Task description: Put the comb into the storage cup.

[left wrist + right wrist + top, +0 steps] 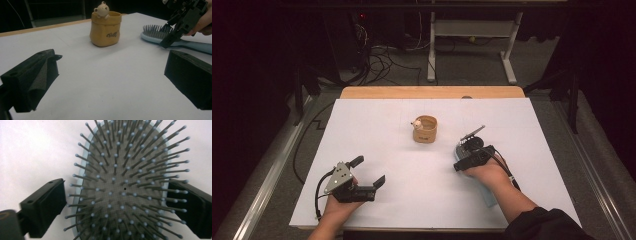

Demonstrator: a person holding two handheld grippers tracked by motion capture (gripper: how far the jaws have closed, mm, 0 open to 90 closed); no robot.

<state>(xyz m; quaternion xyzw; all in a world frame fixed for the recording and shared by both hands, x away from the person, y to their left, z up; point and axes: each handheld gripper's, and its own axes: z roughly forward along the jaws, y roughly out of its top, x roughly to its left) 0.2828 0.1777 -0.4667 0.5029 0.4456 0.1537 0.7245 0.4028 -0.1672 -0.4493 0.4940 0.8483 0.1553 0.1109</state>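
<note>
A: Nearest the person, which gripper is idle?

B: The left gripper [367, 171] rests on the desk [377, 125] at the near left, jaws spread wide with nothing between them. It sits well apart from the hairbrush [160, 37].

A: And the working side?

B: The right gripper [458, 165] sits over the hairbrush [125, 182], jaws spread and straddling the bristled head, one jaw on each side of the pale blue rim. The pads appear just beside the rim; firm contact cannot be confirmed.

A: How does the brush lie?

B: Flat on the desk, bristles up. In the left gripper view its long axis runs from the head out along the light blue handle, which passes under the right hand. The jaws stand across that axis, so closing should pinch the head by its width.

A: Farther out?

B: The tan pot [425, 128] with the bear figure [101, 9] stands upright beyond the brush, toward the desk's centre, nearer the right gripper than the left.
</note>
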